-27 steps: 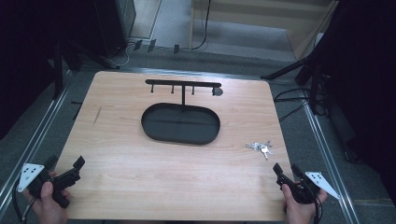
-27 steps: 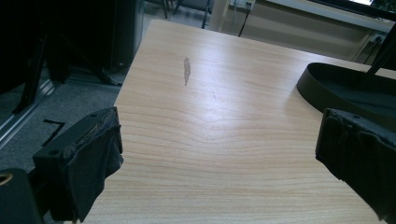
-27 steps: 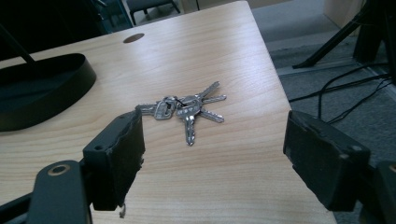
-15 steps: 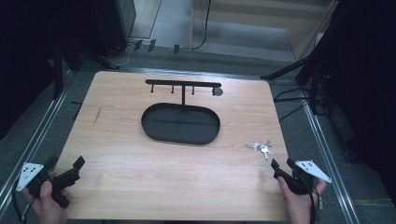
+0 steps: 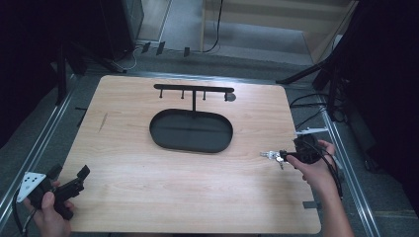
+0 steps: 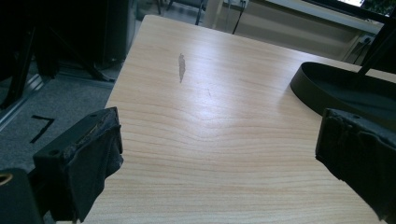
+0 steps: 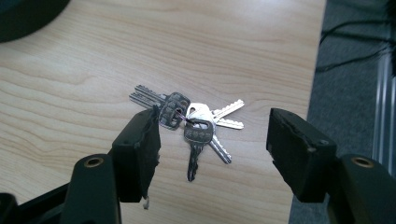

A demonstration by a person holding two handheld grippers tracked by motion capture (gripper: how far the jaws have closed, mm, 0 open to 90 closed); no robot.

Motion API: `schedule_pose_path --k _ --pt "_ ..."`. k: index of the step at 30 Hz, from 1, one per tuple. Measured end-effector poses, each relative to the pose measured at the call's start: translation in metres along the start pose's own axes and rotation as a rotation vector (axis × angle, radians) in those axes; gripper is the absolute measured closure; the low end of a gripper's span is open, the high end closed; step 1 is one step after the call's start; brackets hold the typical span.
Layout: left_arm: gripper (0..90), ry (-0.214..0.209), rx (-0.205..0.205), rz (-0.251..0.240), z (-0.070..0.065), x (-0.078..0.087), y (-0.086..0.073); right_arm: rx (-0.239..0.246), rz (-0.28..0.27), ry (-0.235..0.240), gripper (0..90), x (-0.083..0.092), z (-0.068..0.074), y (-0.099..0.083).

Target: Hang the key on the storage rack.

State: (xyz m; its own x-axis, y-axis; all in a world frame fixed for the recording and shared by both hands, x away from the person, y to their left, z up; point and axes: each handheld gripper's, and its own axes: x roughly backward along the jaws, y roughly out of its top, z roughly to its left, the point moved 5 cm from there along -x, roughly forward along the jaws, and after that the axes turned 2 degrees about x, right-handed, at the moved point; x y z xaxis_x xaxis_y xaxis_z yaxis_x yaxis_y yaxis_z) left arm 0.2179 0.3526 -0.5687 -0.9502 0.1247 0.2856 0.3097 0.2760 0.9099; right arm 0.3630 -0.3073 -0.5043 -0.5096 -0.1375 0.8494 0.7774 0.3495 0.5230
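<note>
A bunch of silver keys (image 5: 271, 155) lies on the wooden table (image 5: 197, 197) near its right edge. My right gripper (image 5: 286, 157) is held low just right of the keys, pointing left at them. In the right gripper view the keys (image 7: 191, 121) lie flat between the two jaws of my right gripper (image 7: 215, 122), which is open and not touching them. My left gripper (image 5: 69, 173) rests open at the table's front left corner. It shows open over bare wood in the left gripper view (image 6: 219, 140).
A black oval tray (image 5: 191, 131) sits at the table's middle, with a black hook bar (image 5: 192, 89) standing on a post behind it. The tray's rim (image 6: 327, 74) shows ahead of the left gripper. Metal rails and cables run along the table's sides.
My right gripper has moved forward from the front right corner to the keys, its jaws now on either side of them. The left gripper has barely moved.
</note>
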Motion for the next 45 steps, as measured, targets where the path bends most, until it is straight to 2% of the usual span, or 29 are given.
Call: schedule_pose_path --k 1,2,3,6,7,8,9,10,11,14,15,17,18,20,21,22,23,25,26,30,33,35,37,39,45 --pt "0.7 -0.002 0.000 0.002 0.000 0.000 0.000 0.009 0.041 0.002 35.1 -0.005 -0.002 0.002" --pt "0.7 -0.002 0.000 0.002 0.000 0.000 0.000 0.009 0.041 0.002 35.1 -0.005 -0.002 0.002" --pt "0.7 -0.004 0.000 0.004 0.000 0.000 0.000 0.012 0.106 0.012 34.7 -0.015 -0.004 0.003" --pt "0.7 -0.006 0.000 0.003 0.000 0.000 0.000 0.014 0.153 0.023 33.9 -0.023 -0.005 0.003" --pt "0.7 -0.007 -0.001 0.004 0.000 0.000 0.000 0.024 0.207 0.031 33.3 -0.032 -0.006 0.000" --pt "0.7 -0.008 -0.001 0.004 0.000 0.000 0.000 0.024 0.207 0.031 33.3 -0.032 -0.006 0.000" --pt "0.7 -0.011 0.001 0.004 0.000 0.000 0.000 0.030 0.246 0.045 31.2 -0.041 -0.006 -0.004" --pt "0.7 -0.011 0.001 0.004 0.000 0.000 0.000 0.030 0.246 0.045 31.2 -0.041 -0.006 -0.004" --pt "0.7 -0.014 0.003 0.003 0.000 0.000 0.000 0.032 0.277 0.049 29.0 -0.048 -0.004 -0.007" --pt "0.7 -0.014 0.005 0.003 0.000 0.000 0.000 0.029 0.284 0.043 28.4 -0.053 -0.003 -0.008" --pt "0.7 -0.015 0.006 0.005 0.000 0.000 0.000 0.014 0.286 0.037 29.1 -0.058 -0.002 -0.009" --pt "0.7 -0.016 0.007 0.005 0.000 0.000 0.000 0.007 0.290 0.047 26.8 -0.059 -0.002 -0.010" --pt "0.7 -0.017 0.007 0.006 0.001 0.000 0.000 -0.006 0.277 0.042 31.8 -0.059 -0.004 -0.010" --pt "0.7 -0.017 0.007 0.006 0.001 0.000 0.000 -0.008 0.277 0.042 35.1 -0.058 -0.004 -0.010" --pt "0.7 -0.017 0.008 0.007 0.000 0.000 0.000 -0.009 0.271 0.043 51.9 -0.054 -0.005 -0.011" --pt "0.7 -0.018 0.008 0.008 0.000 0.000 0.000 -0.008 0.267 0.043 60.8 -0.053 -0.006 -0.012" --pt "0.7 -0.018 0.008 0.008 0.000 0.000 0.000 -0.008 0.267 0.043 60.8 -0.053 -0.006 -0.012" --pt "0.7 -0.020 0.007 0.009 0.000 -0.001 0.000 -0.005 0.275 0.049 80.5 -0.051 -0.007 -0.013" --pt "0.7 -0.020 0.006 0.009 0.000 -0.001 0.000 0.001 0.280 0.068 84.2 -0.050 -0.006 -0.015" --pt "0.7 -0.020 0.008 0.007 0.000 0.000 0.000 0.007 0.293 0.063 84.4 -0.047 -0.008 -0.017" --pt "0.7 -0.023 0.013 0.007 0.001 0.000 0.000 -0.002 0.271 0.095 84.5 -0.039 -0.009 -0.014" --pt "0.7 -0.022 0.012 0.007 0.001 0.000 0.000 0.002 0.241 0.098 84.5 -0.028 -0.009 -0.005" --pt "0.7 -0.021 0.012 0.006 0.001 0.000 0.000 0.010 0.234 0.096 84.5 -0.025 -0.008 -0.002" --pt "0.7 -0.025 0.013 0.007 0.001 0.000 0.000 0.021 0.195 0.097 85.2 -0.011 -0.004 0.012" --pt "0.7 -0.029 0.016 0.007 0.001 0.000 0.000 0.039 0.190 0.086 85.3 0.000 0.006 0.030"
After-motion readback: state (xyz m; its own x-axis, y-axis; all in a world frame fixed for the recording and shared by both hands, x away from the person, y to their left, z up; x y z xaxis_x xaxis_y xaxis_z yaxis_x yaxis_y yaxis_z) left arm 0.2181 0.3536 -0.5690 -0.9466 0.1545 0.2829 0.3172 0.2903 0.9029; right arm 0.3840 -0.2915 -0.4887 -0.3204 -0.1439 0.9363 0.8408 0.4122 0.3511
